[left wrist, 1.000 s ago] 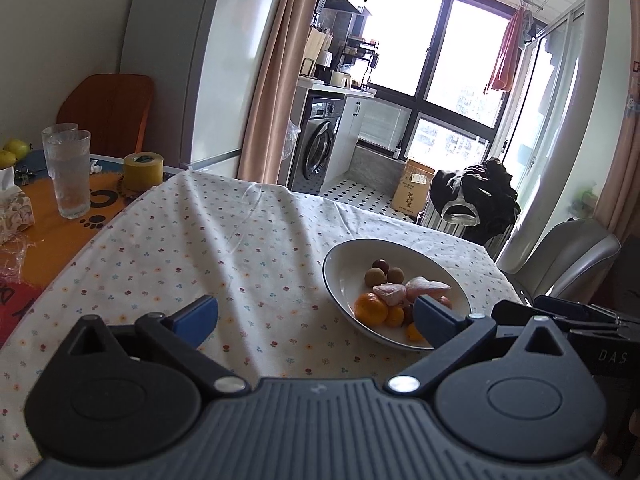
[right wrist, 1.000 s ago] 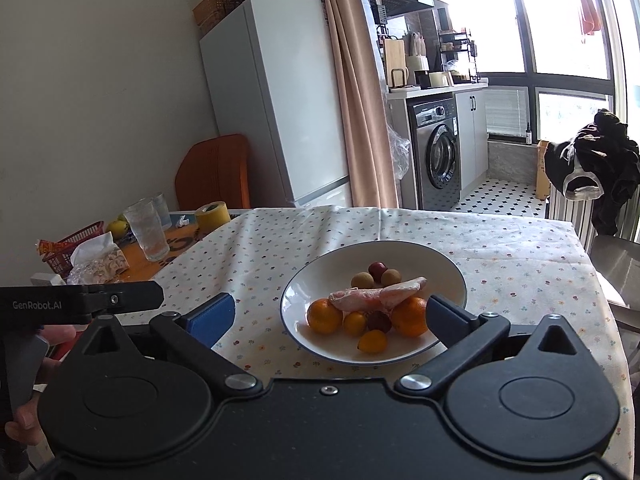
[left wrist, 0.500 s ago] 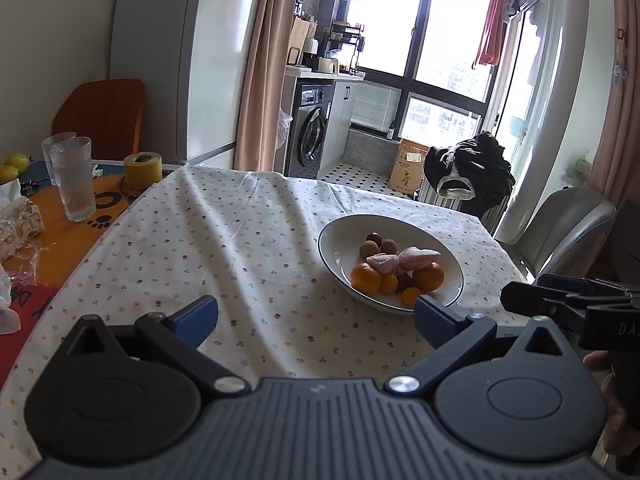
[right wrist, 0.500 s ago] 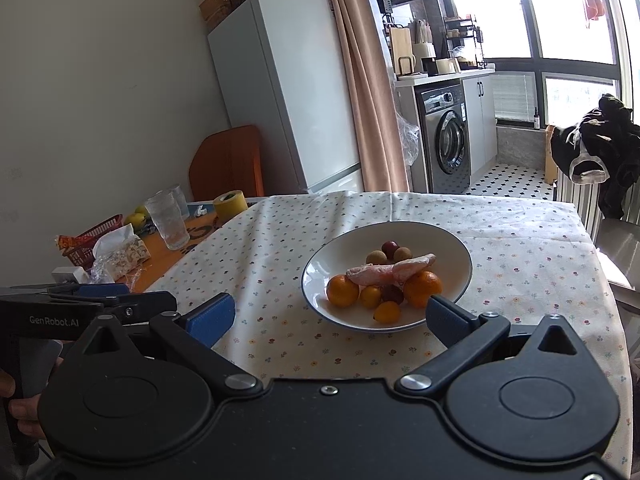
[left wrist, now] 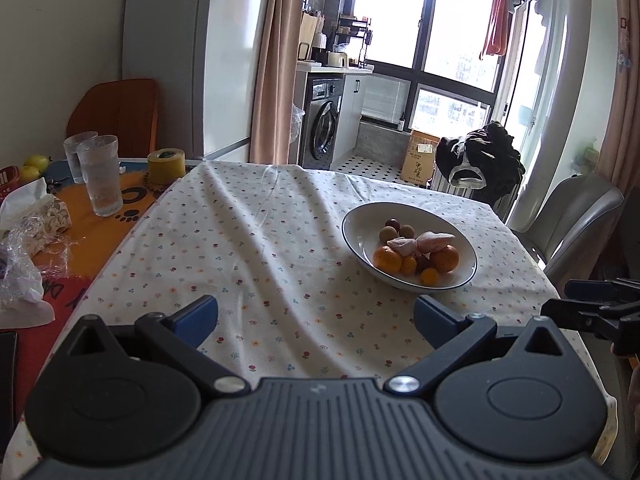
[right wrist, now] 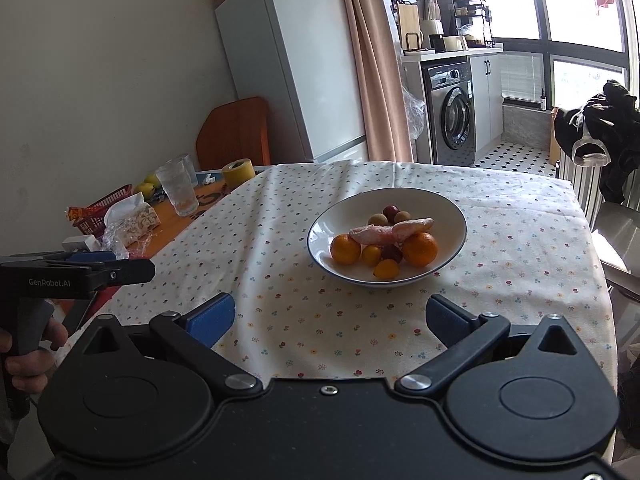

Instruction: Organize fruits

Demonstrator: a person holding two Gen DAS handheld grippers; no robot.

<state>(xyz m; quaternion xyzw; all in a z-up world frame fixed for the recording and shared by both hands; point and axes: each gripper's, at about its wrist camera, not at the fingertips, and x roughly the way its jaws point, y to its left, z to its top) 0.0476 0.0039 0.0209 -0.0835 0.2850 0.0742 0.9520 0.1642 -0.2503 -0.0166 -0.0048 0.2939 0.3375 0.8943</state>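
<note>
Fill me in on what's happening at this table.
A person holds two handheld grippers over the floral tablecloth. The left gripper and right gripper are both open and empty. All the fruit, oranges included, sits in the white ceramic bowl; neither gripper touches any.

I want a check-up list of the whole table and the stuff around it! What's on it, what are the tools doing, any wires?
Surface: table under a flowered tablecloth, wrinkled on its left part.
Job's things: white bowl holding two oranges, smaller yellow, brown and dark red fruits, and pale pink pieces on top.
Clutter: two drinking glasses, yellow tape roll, tissue pack, red basket, crumpled plastic wrap, all left of the cloth.
Grippers: left tool and right tool both open, empty, short of the bowl.
Cables: nothing seen.
Surroundings: fridge, washing machine, grey chair, dark clothes over a rack.
</note>
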